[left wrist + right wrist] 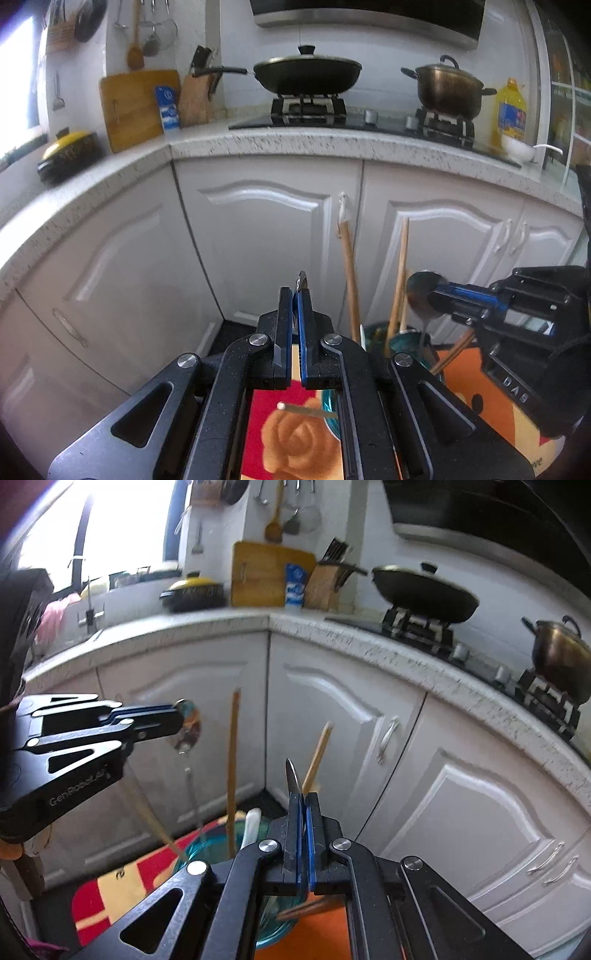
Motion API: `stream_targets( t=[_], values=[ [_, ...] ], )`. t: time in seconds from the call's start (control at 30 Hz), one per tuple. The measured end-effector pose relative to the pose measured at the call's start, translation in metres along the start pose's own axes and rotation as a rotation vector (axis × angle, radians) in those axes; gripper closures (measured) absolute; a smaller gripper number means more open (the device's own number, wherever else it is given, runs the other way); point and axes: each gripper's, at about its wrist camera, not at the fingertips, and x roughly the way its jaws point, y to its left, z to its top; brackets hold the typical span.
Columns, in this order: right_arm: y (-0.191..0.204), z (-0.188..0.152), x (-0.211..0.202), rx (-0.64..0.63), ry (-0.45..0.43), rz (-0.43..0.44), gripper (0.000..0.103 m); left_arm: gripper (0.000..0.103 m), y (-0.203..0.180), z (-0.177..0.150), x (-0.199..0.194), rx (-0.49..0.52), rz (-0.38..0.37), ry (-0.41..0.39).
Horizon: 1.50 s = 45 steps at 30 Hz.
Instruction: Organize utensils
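My left gripper (294, 295) is shut on a metal spoon (302, 279); in the right wrist view the same gripper (177, 716) holds the spoon's bowl (189, 725), handle hanging down toward a teal glass holder (207, 849). My right gripper (303, 801) is shut on a second metal spoon (293, 777); in the left wrist view it (432, 297) grips that spoon's bowl (421, 291) above the holder (400, 341). Wooden chopsticks (399, 280) and a long wooden stick (232, 771) stand in the holder.
A red and orange patterned mat (291, 435) lies below the grippers. White cabinet doors (266, 236) stand close ahead under a speckled counter (295, 142) with a wok (306, 72), a pot (448, 88), a cutting board (133, 107) and a knife block (197, 98).
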Motion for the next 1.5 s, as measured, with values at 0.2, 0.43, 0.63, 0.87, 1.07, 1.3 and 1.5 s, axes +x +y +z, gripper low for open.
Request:
stream_targets(
  t=[0.2,0.43,0.63,0.87,1.07,1.3,1.5],
  values=[
    [0.003,-0.002,-0.003,-0.003,0.026,0.028,0.101,0.101,-0.009,-0.008,0.002,-0.027,-0.037,0.035],
    [-0.012,0.001,-0.013,0.107,0.026,0.082,0.096,0.099,0.001,-0.006,-0.004,-0.115,-0.146,0.080],
    [-0.020,-0.001,-0.030,0.159,0.008,0.090,0.089,0.066,0.012,-0.004,-0.021,-0.179,-0.195,0.073],
    [-0.018,-0.019,-0.053,0.245,0.007,0.113,0.070,0.053,0.012,-0.013,-0.047,-0.187,-0.194,0.069],
    [-0.005,-0.043,-0.059,0.314,0.042,0.086,0.062,0.053,-0.002,-0.030,-0.063,-0.153,-0.149,0.077],
    [0.004,-0.063,-0.067,0.385,0.076,0.040,0.059,0.053,-0.013,-0.048,-0.078,-0.136,-0.108,0.077],
    [0.012,-0.069,-0.076,0.381,0.082,0.018,0.057,0.053,-0.018,-0.058,-0.084,-0.129,-0.096,0.084]
  ],
)
